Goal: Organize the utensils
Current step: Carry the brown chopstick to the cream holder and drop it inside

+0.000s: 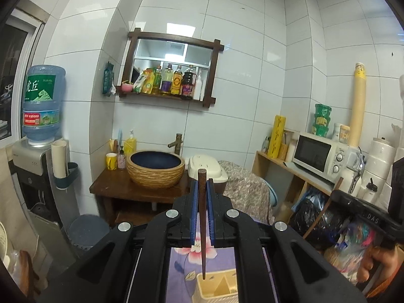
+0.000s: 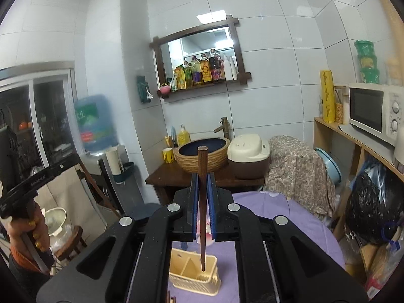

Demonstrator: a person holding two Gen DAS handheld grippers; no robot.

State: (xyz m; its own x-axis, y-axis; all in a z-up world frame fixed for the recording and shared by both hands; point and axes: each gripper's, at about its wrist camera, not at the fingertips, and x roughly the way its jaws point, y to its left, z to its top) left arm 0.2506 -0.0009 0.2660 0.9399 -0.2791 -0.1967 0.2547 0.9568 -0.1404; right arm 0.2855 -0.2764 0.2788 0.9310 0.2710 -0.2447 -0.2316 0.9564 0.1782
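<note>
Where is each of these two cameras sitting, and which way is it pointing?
Left wrist view: rides on the left gripper, looking along its chopstick at the basin wall; the other hand shows at right.
Right wrist view: rides on the right gripper, its own chopstick over the cream holder; a hand shows at left.
Shared: holder, basin, mirror shelf, microwave.

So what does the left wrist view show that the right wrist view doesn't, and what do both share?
Only the left wrist view shows the right gripper at its right edge, holding a chopstick. Only the right wrist view shows a sliding glass door and the holder's ribbed floor. Both show a dark brown wooden chopstick clamped upright above the cream plastic utensil holder on the purple floral cloth.
</note>
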